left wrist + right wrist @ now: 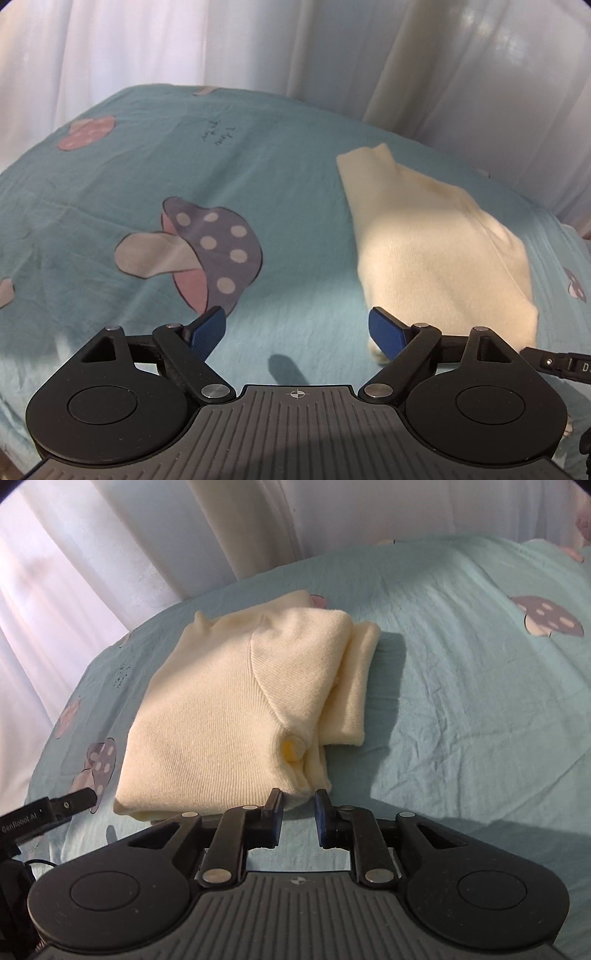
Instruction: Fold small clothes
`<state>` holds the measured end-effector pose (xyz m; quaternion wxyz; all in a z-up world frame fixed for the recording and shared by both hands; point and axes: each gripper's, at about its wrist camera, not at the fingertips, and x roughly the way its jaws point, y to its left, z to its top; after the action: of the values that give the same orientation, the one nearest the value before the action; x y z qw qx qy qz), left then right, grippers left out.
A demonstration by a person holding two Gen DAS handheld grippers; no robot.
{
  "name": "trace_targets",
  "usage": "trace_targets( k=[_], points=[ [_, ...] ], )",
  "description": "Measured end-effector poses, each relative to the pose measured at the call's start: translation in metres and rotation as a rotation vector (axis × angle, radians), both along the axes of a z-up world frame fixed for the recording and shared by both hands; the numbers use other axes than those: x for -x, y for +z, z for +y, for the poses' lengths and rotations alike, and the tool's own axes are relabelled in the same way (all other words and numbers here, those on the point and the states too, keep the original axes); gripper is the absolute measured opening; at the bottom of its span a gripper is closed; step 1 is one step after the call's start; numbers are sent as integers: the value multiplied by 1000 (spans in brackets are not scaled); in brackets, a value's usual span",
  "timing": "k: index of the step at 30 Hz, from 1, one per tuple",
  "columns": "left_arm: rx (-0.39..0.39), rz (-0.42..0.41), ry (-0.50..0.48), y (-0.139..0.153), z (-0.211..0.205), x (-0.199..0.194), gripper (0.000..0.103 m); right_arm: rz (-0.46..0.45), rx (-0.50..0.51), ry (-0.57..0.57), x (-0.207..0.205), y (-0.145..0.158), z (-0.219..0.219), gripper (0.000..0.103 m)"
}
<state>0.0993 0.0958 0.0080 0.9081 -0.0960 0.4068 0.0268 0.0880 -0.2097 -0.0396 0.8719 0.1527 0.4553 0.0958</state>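
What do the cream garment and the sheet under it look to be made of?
Cream garment: looks like a soft knit, matte, with fine ribbed rows and a curved seam showing; cotton or wool blend, cannot tell which. Teal sheet: thin woven fabric, likely cotton, matte, finely creased, with printed mushrooms.

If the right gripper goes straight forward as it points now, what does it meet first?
Most likely the near edge of the folded cream sweater, just ahead of the right gripper; depth is unclear.
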Motion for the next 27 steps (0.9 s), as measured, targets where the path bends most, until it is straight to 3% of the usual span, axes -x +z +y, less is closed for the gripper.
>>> trace_targets(
  k=[2,6,11,13,20,27],
  points=[
    [40,-37,-21,7,1,-5,91,-65,67,24,3,14,8,19],
    [55,-34,-48,5,-12,-17,90,-144,145,38,3,26,16,19],
    [-8,62,-92,-24,-27,-28,89,-93,163,75,-3,11,23,19],
    [0,97,-91,-35,-27,-28,90,-42,169,56,-7,-3,21,27],
    [27,140,-81,-32,-18,-26,92,4,141,38,-2,1,5,31],
    [22,22,-90,3,-26,-38,90,-126,181,75,-11,32,22,31]
  ],
)
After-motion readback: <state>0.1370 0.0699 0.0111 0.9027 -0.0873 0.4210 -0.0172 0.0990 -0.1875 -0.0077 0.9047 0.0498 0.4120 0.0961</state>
